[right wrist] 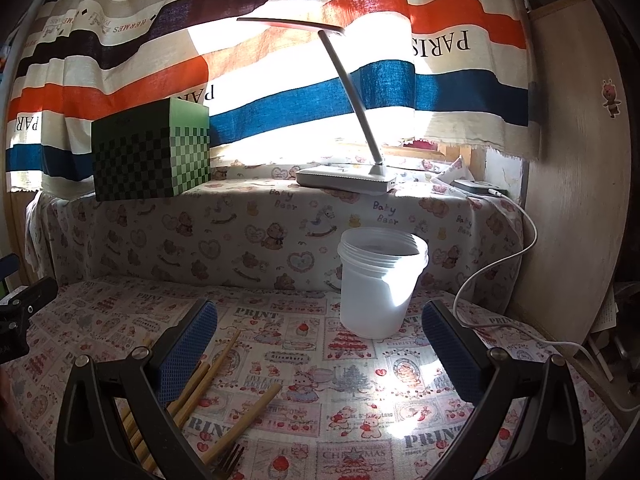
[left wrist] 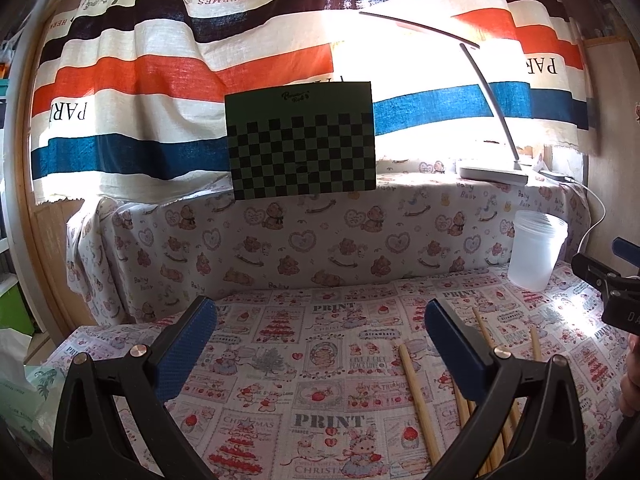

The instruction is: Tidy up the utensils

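Several bamboo chopsticks (left wrist: 418, 404) lie flat on the printed tablecloth, partly hidden under my left gripper's right finger. In the right wrist view the same chopsticks (right wrist: 224, 392) lie at the lower left, with a dark fork (right wrist: 230, 458) beside them at the bottom edge. A translucent white plastic cup (right wrist: 378, 284) stands upright near the back of the table; the left wrist view has the cup (left wrist: 536, 250) at the right. My left gripper (left wrist: 320, 320) is open with nothing in it. My right gripper (right wrist: 320, 320) is open and holds nothing, and its body (left wrist: 608, 284) shows at the right edge.
A raised shelf (right wrist: 240, 216) draped in bear-print cloth runs along the back. On it stand a green checkered box (right wrist: 150, 152) and a white desk lamp (right wrist: 348, 178). A white cable (right wrist: 500, 264) trails down to the table at the right. A striped curtain hangs behind.
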Demonstrator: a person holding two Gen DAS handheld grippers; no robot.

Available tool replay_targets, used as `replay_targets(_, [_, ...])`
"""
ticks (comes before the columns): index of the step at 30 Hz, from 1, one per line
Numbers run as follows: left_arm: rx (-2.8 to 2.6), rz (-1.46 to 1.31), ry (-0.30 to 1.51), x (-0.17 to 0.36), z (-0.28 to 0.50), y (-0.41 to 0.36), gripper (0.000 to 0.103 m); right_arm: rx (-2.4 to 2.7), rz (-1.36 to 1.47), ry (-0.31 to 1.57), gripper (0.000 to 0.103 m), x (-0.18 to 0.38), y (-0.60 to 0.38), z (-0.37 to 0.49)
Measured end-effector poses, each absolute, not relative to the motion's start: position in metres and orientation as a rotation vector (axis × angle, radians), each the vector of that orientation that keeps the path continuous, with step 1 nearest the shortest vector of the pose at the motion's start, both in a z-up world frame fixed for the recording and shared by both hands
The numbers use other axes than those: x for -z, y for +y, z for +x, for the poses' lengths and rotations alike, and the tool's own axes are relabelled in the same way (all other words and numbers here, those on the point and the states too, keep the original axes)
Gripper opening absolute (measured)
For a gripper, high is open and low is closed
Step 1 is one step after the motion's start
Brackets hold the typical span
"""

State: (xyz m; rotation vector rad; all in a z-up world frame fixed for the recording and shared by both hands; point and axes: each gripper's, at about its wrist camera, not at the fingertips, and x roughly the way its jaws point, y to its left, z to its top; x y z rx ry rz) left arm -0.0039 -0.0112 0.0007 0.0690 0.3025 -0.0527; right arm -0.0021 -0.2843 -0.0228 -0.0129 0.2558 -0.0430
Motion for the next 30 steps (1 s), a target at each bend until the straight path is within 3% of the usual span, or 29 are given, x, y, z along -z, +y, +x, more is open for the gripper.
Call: replay_targets(30, [0.047,0.062,0.302,-0.0026,-0.0041,-0.0066,0.103,0.035,-0.009,0.269,0.103,0.0225,-0.2856,-0.0004])
